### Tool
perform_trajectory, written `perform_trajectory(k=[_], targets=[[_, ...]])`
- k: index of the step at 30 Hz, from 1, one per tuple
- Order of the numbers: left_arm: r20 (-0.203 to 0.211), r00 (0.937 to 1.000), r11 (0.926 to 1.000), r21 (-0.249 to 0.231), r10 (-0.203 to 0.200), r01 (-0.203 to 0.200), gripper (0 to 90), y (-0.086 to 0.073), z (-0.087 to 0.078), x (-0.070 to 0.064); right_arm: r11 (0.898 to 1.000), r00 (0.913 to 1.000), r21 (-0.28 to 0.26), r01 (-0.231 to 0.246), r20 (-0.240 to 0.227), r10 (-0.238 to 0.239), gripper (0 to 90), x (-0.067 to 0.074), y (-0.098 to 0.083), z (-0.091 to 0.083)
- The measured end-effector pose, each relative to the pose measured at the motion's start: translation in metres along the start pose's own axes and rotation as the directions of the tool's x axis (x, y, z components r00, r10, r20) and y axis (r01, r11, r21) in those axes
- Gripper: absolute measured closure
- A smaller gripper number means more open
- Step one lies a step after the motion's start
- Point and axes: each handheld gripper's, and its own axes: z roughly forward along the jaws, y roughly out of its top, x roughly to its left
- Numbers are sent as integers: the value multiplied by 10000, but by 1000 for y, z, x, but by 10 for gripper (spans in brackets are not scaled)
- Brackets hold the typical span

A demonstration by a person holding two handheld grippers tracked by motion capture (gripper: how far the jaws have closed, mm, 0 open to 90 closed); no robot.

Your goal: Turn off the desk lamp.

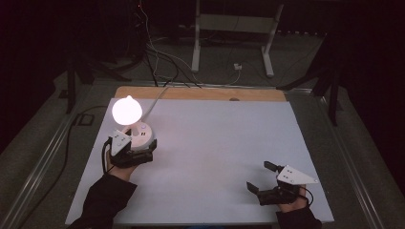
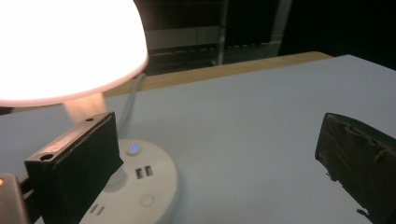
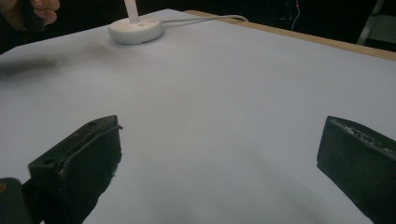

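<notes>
We see the left gripper, released, beside the lit lamp at the worktop's left, probably reaching its base buttons, while the right gripper waits released at lower right

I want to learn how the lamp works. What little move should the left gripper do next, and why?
Probably ease the left gripper back from the lamp base. The lamp shade is glowing and the small button shows a blue light, so it seems to be switched on. The jaws stand open with nothing in them, one right over the base, so nothing there needs gripping.
</notes>
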Motion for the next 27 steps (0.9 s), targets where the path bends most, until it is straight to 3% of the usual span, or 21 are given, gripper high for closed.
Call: perform_trajectory(k=[2, 7, 10, 16, 27], targets=[[21, 9998, 9997, 108, -214, 213, 6, 0, 2, 2, 10000, 10000, -26, -13, -18, 13, 0, 0, 0, 0], [-478, 9988, 9988, 480, -51, 74, 32, -2, 8, 5, 10000, 10000, 16, -5, -42, 5, 0, 0, 0, 0], [-1013, 9948, 9982, 597, 42, 19, 53, -3, 12, 5, 10000, 10000, -23, -75, -54, 75, 0, 0, 0, 0], [-1251, 9921, 9974, 717, 65, 25, 166, -4, 14, 8, 10000, 9999, -12, -71, -75, 71, 0, 0, 0, 0], [-1724, 9843, 9921, 1107, -386, 583, 396, -10, 19, 19, 10000, 9999, -7, -59, -87, 59, 0, 0, 0, 0]])
